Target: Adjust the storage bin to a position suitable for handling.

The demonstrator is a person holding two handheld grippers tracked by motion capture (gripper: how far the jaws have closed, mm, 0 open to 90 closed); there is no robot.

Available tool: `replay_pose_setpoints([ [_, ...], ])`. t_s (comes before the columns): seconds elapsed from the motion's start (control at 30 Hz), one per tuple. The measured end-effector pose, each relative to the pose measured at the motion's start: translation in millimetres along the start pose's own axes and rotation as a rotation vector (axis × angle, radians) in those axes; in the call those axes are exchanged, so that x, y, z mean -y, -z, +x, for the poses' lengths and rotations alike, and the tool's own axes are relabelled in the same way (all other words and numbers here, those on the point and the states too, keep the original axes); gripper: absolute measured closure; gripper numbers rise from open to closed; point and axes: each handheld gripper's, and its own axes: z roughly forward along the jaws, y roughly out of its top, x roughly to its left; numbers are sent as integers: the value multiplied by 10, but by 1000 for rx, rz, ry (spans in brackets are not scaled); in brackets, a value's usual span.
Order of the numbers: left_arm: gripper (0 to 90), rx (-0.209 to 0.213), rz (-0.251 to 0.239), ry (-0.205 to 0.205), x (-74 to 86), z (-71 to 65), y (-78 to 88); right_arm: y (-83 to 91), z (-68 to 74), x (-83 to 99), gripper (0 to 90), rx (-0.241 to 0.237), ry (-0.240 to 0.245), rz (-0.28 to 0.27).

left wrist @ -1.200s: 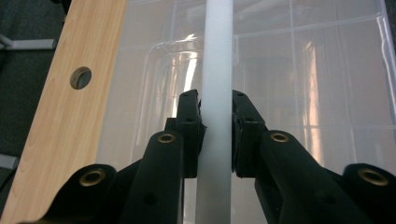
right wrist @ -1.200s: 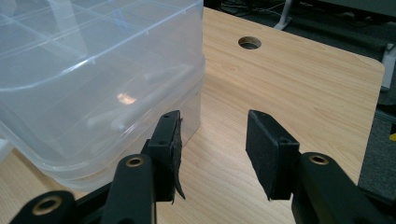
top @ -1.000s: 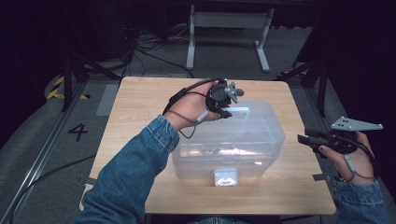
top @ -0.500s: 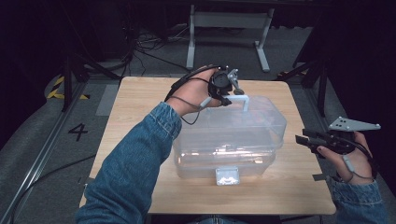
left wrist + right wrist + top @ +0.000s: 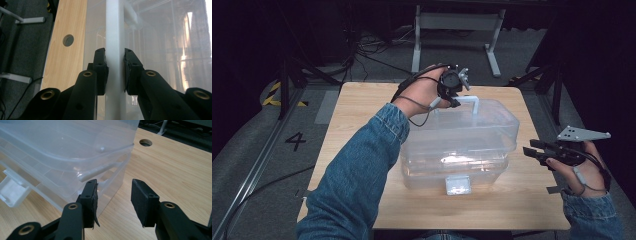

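My left gripper (image 5: 455,93), reached across the far side of the table (image 5: 362,107), is clamped on the white handle (image 5: 115,50) of the clear plastic box (image 5: 462,145); in the left gripper view the bar runs straight up between the two black pads (image 5: 101,67), which press on it from either side. The box sits below and on the near side of this gripper, its lid (image 5: 75,142) tilted up off the base at the handle side, and its white latch (image 5: 458,184) hangs open at the front wall. I judge the box light, thin-walled and somewhat flexible, with smooth, slippery walls; the stiff handle is the sound place to hold it. My right gripper (image 5: 539,151) rests just beside the box's right end, jaws wide apart and empty, one pad (image 5: 91,195) close to the corner of the base without gripping it.
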Motion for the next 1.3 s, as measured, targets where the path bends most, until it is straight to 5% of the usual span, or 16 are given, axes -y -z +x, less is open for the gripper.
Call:
replay_pose_setpoints([
  [0.7,759,8,-9,42,9,272,-79,-142,90,-19,732,-61,51,-42],
  [1.07,759,13,-8,48,6,280,-83,-181,124,-28,764,-82,66,-67],
  [1.3,759,18,-9,51,7,283,-84,-256,117,-21,884,-66,59,-120],
])
